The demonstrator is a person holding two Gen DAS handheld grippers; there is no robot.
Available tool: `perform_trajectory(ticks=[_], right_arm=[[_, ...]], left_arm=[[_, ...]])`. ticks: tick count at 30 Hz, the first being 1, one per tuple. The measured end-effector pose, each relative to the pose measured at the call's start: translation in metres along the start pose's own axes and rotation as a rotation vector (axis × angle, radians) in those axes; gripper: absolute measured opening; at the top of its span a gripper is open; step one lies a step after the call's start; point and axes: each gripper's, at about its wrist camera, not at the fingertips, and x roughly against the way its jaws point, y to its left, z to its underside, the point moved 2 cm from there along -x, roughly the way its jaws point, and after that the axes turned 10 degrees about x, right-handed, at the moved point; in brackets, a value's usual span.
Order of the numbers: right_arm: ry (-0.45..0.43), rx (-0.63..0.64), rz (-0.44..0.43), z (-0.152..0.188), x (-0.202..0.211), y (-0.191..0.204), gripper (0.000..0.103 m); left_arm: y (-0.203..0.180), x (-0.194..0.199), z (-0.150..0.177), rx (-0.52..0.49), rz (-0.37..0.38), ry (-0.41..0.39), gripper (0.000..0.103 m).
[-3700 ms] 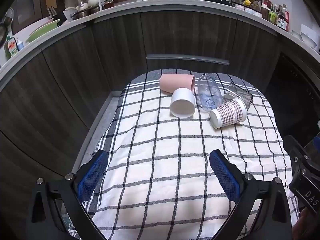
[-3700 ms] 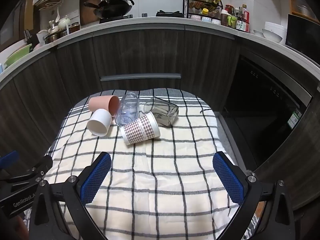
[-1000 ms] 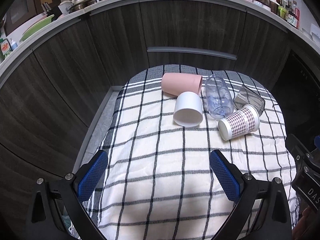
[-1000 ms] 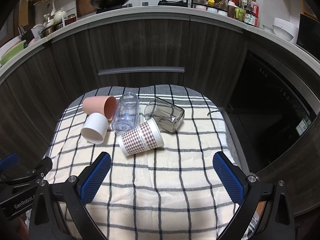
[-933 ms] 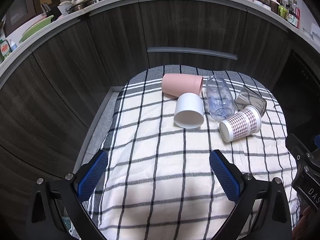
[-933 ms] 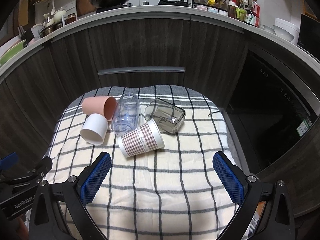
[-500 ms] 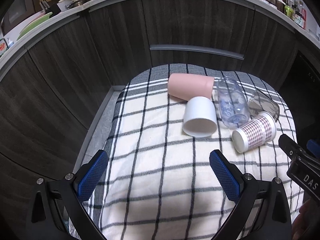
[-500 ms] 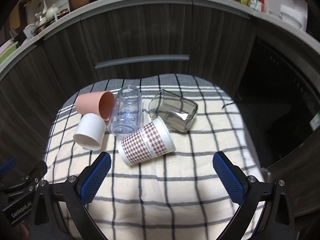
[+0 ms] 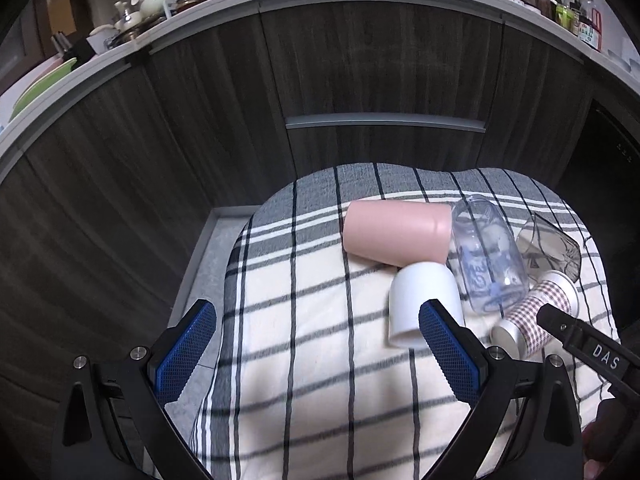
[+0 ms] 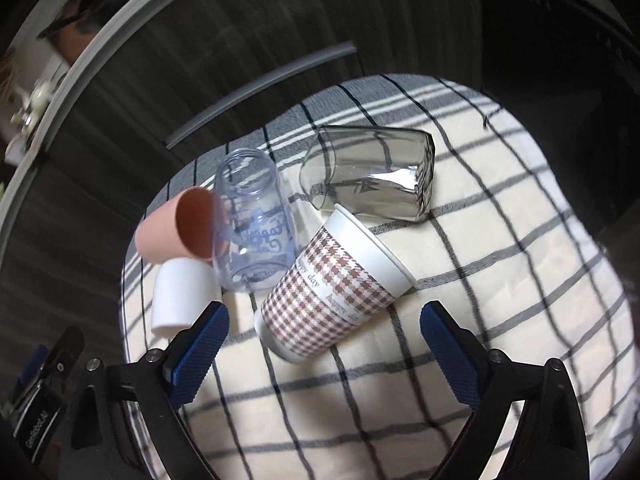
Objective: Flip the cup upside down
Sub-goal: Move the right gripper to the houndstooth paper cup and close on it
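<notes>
Several cups lie on their sides on a checked cloth (image 9: 304,344). A houndstooth paper cup (image 10: 332,284) lies just in front of my open right gripper (image 10: 324,352), its base toward me between the blue pads. It also shows in the left wrist view (image 9: 532,320). A pink cup (image 9: 396,236), a white cup (image 9: 420,300), a clear bottle-like cup (image 10: 252,220) and a smoky square glass (image 10: 372,176) lie behind it. My left gripper (image 9: 320,356) is open and empty over the cloth, its right pad (image 9: 448,352) in front of the white cup.
Dark wood cabinet fronts with a grey handle (image 9: 384,122) curve behind the cloth. A worktop (image 9: 224,4) with kitchenware runs above. The cloth's left edge drops to a grey floor strip (image 9: 200,256). A black appliance front (image 10: 560,40) stands at the right.
Both grippers have moved forward and lower toward the cups. The right one has tilted and closed in on the houndstooth cup. Both stay open; the cups have not moved.
</notes>
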Motion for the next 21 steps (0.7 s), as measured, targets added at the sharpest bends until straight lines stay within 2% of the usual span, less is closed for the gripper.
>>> perform_trajectory(ticks=[5,9,15,21], right_arm=[[0.032,-0.088,-0.023,-0.005,-0.018,-0.005,0.086],[0.055,-0.127,-0.036,-0.005,-0.032,-0.006,0.084],[0.07,-0.143,-0.064,-0.002,-0.045,-0.01,0.071],[0.049,-0.099,-0.086,-0.002,-0.035,-0.007,0.069]], left_arm=[[0.001,-0.014,-0.002,-0.002,0.007,0.018,0.103],[0.005,-0.021,0.001,0.003,0.008,0.032,0.103],[0.005,-0.027,0.007,0.0,0.009,0.05,0.103],[0.005,-0.018,0.017,0.005,0.01,0.06,0.103]])
